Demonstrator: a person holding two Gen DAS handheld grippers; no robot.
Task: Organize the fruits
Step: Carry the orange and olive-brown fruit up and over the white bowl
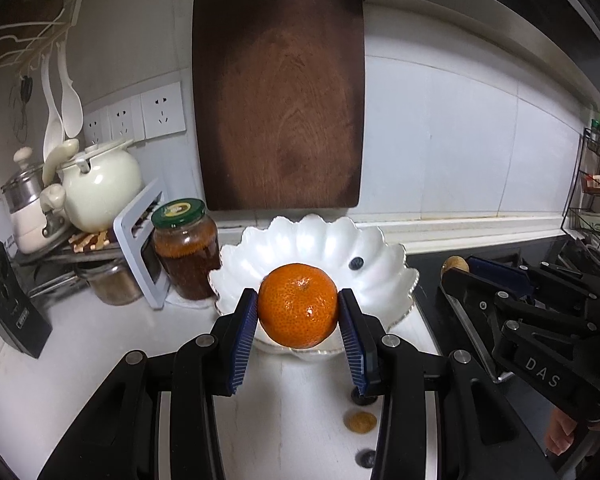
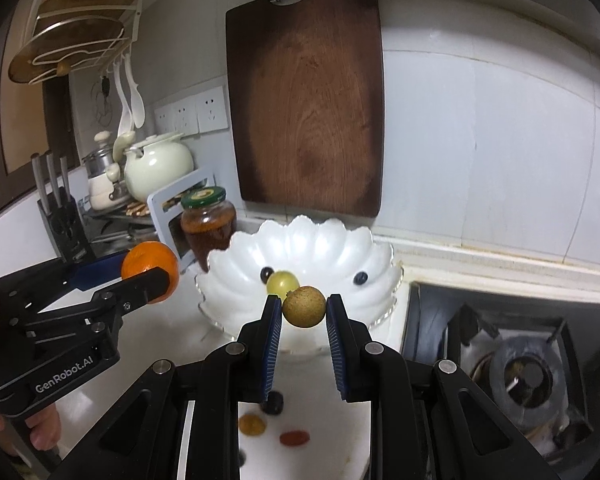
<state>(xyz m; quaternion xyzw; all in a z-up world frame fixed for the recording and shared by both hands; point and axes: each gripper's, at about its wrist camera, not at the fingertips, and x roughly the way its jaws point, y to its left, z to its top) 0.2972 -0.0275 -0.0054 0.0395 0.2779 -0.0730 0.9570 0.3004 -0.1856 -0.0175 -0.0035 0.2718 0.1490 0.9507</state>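
At the centre of the left wrist view, my left gripper [image 1: 298,312] clamps its jaws on the orange [image 1: 298,306] before the white bowl [image 1: 384,248]. My right gripper [image 2: 303,306] grips a small brown fruit [image 2: 304,306]. Next, I judge: carry both over the bowl, release.

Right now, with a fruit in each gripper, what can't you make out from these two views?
- Left wrist view: the orange hides much of the white bowl; only one dark fruit shows inside.
- Right wrist view: counter fruits under the right gripper are blurred and partly covered by its fingers; kinds unclear.
- Right wrist view: the left gripper covers part of the orange.
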